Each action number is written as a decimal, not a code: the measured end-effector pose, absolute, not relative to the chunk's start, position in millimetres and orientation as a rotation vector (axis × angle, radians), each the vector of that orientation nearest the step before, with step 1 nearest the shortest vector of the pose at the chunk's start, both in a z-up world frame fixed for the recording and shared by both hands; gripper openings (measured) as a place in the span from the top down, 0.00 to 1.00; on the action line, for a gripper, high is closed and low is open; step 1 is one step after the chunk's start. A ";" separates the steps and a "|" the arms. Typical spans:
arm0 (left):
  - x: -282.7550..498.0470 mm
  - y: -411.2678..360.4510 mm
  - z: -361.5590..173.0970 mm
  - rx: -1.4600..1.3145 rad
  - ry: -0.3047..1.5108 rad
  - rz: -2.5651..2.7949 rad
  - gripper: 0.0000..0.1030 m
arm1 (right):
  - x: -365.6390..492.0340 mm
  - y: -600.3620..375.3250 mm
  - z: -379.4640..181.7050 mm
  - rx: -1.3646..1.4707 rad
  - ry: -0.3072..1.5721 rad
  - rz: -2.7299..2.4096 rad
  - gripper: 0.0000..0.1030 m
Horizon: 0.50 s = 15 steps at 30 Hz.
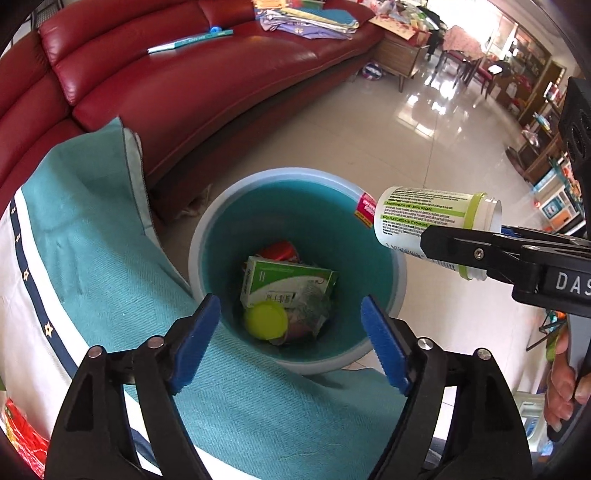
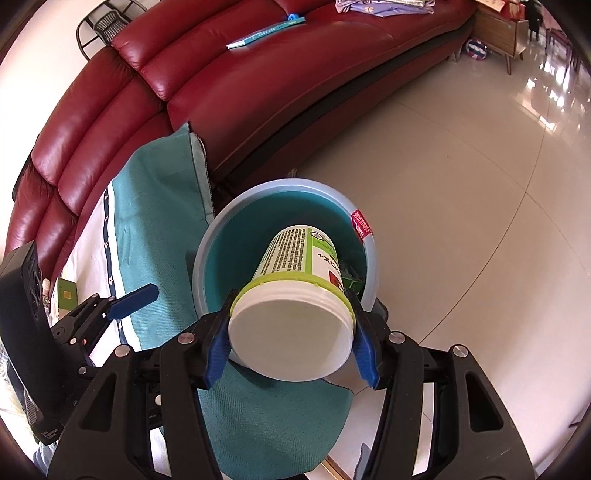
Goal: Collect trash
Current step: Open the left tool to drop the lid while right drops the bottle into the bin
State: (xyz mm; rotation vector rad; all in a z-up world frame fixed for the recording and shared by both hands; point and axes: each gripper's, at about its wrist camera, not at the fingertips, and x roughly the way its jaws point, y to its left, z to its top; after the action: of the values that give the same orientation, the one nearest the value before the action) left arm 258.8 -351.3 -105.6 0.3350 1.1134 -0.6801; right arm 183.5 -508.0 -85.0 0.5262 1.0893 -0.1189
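Note:
A pale blue bin [image 1: 207, 236] with a teal inside stands on the floor by the table edge; it also shows in the right wrist view [image 2: 207, 254]. In it lie a green carton [image 1: 284, 280], a yellow-green lid [image 1: 266, 319] and a red can [image 1: 280, 251]. My right gripper [image 2: 291, 343] is shut on a white pill bottle [image 2: 295, 266] with a green label, held tilted over the bin's right rim; it shows in the left wrist view [image 1: 424, 221]. My left gripper [image 1: 291, 343] is open and empty above the bin's near edge.
A teal and white cloth [image 1: 92, 258] covers the table at left. A red leather sofa [image 1: 184, 74] stands behind, with a thin book [image 1: 192, 38] and clothes [image 1: 306, 18] on it. Shiny tiled floor [image 1: 406, 122] lies to the right, shelves beyond.

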 end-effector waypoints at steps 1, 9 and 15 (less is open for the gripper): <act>259.2 -348.6 -106.0 0.330 1.119 -0.673 0.15 | 185.2 -506.4 -87.4 0.526 1.097 -0.117 0.48; 258.5 -323.6 -108.3 0.298 1.132 -0.643 0.06 | 197.7 -492.2 -103.5 0.525 1.156 -0.097 0.48; 260.3 -312.2 -107.7 0.277 1.141 -0.640 0.06 | 199.3 -486.2 -97.8 0.514 1.144 -0.111 0.28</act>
State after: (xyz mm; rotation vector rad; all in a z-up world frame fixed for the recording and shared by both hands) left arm 260.3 -312.2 -107.7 0.2772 1.1412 -0.6399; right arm 199.3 -486.2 -97.8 0.5142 1.1442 -0.1106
